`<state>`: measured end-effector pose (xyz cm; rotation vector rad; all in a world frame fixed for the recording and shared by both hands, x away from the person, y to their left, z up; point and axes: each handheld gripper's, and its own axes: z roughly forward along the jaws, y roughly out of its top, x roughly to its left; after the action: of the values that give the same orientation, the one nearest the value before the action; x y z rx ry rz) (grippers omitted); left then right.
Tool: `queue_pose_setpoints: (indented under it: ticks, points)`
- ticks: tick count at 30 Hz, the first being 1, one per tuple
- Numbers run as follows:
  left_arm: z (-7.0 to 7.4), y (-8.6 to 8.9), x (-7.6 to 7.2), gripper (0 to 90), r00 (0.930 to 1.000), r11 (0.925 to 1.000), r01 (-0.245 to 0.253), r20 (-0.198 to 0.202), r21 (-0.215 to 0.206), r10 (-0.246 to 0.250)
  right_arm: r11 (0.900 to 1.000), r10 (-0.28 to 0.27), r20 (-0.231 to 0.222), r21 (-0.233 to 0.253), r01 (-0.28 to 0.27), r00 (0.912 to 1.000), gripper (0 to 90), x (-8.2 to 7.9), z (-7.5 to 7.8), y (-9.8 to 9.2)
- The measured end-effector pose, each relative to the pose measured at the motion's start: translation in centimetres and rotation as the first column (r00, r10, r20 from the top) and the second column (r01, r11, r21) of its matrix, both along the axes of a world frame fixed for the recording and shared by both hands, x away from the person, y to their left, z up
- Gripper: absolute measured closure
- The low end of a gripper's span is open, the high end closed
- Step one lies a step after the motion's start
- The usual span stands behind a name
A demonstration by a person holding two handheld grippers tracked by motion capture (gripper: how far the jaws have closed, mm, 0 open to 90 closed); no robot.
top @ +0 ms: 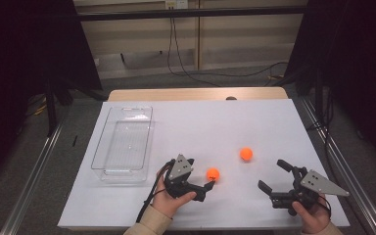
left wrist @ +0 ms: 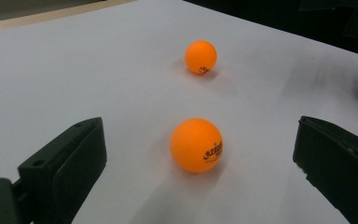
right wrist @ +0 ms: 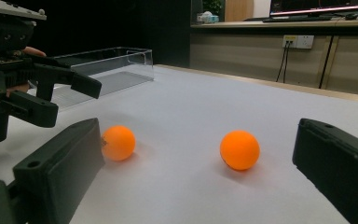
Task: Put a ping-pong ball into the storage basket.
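Orange ball (left wrist: 196, 145) sits on the white surface (top: 200, 122), between the left gripper's (top: 201, 185) wide jaws. Probably light, smooth and quick to roll; take it across its middle. Right gripper (top: 271, 177) is wide too, holding nothing.

Your way across the middle of the white table (top: 274, 122) is blocked only by two orange balls, the nearer ball (top: 213, 174) and the farther ball (top: 246, 154), while the clear bin (top: 124, 142) walls off the left of the frame.
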<state>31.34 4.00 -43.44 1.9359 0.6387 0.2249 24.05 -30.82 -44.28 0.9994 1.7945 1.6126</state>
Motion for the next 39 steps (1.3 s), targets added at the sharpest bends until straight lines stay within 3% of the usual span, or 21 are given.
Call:
queue_pose_setpoints:
  ticks: [39]
  points:
    - [-0.9, -1.5, 0.9, 2.8, 0.9990, 0.9961, 0.008, -0.044, 0.088, -0.004, 1.000, 0.004, -0.001, 0.002, -0.004, 1.0000, 1.3, 0.0, 0.0, 0.0]
